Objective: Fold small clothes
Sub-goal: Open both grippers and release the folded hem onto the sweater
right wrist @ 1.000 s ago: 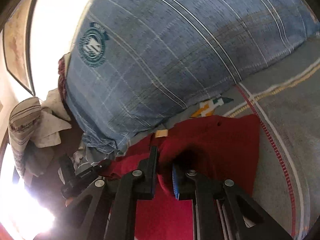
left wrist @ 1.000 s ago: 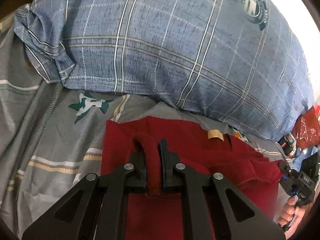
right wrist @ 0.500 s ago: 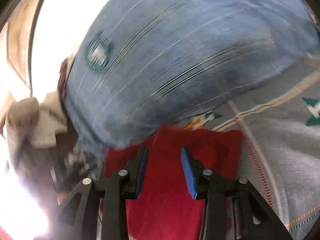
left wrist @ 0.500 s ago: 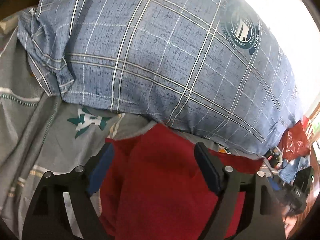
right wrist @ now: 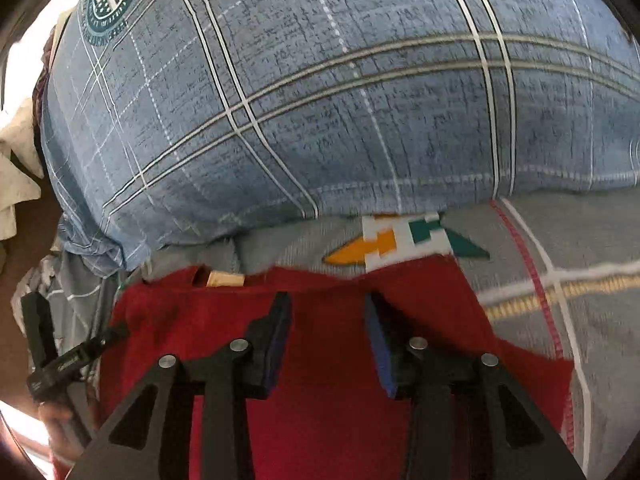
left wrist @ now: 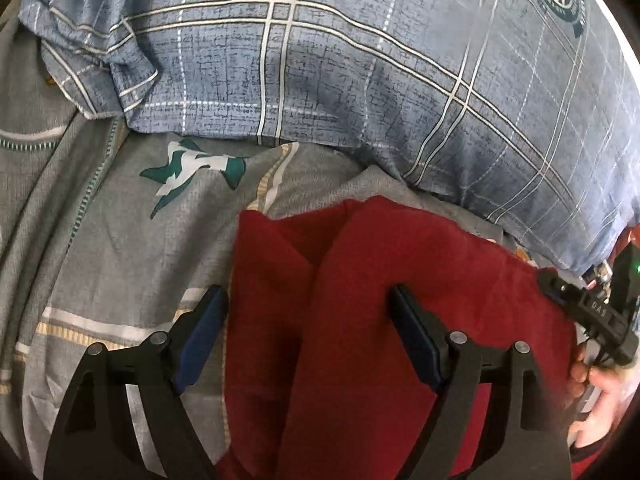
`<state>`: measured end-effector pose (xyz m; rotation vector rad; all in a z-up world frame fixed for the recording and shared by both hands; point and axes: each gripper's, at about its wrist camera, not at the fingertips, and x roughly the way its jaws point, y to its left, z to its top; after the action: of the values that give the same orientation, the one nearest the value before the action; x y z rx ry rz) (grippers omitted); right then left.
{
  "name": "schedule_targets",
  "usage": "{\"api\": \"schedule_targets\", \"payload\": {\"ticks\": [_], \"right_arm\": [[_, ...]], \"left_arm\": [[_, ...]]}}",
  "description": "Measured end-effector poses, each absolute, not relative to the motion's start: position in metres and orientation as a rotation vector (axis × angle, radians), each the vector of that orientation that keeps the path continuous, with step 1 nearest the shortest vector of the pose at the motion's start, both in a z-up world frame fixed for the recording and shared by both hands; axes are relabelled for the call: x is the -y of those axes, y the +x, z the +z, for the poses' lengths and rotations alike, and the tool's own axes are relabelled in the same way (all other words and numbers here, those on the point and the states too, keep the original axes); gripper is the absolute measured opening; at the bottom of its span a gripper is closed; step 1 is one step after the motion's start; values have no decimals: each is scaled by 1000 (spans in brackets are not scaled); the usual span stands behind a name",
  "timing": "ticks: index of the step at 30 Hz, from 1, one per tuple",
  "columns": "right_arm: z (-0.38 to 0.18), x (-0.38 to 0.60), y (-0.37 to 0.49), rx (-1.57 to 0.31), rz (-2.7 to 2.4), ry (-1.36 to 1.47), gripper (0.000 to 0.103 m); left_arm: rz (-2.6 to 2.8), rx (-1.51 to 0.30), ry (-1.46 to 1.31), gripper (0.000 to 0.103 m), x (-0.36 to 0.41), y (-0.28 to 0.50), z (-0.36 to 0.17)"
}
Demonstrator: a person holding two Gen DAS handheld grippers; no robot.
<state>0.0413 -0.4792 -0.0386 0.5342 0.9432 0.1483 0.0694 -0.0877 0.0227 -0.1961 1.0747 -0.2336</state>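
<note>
garment (left wrist: 384,320) red | pillow (left wrist: 360,80) blue plaid | bedsheet (left wrist: 100,220) grey, striped

So the red garment (left wrist: 400,320) is lying flat on my grey patterned bedsheet (left wrist: 120,240), its far edge just short of the big blue plaid pillow (left wrist: 360,80). It's a plain deep red fabric, doubled over on itself with a fold ridge running down it and a V-shaped gap near the far left corner. From my right side I can see a small tan label (right wrist: 225,279) at its far edge.
</note>
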Motion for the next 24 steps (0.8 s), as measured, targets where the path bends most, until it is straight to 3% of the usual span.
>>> {"api": "schedule_targets", "payload": {"ticks": [5,10,14,19,24], "right_arm": [[-21,472,22,-937,115,493,40],[-3,475,-24,-926,74,425,64],[-20,475,-34,-964,36,386,64],[16,457,-42,-920,128,463,66],[42,397,-40,-882,265,368,62]], "left_arm": [[-218,-1055,-175,83,86,63,35],[-205,-998,-138,83,86,52,53],[-209,-965,-105,83,90,36,66],[-203,-933,-36,83,94,8,83],[-192,-922,-13,83,89,-11,99]]}}
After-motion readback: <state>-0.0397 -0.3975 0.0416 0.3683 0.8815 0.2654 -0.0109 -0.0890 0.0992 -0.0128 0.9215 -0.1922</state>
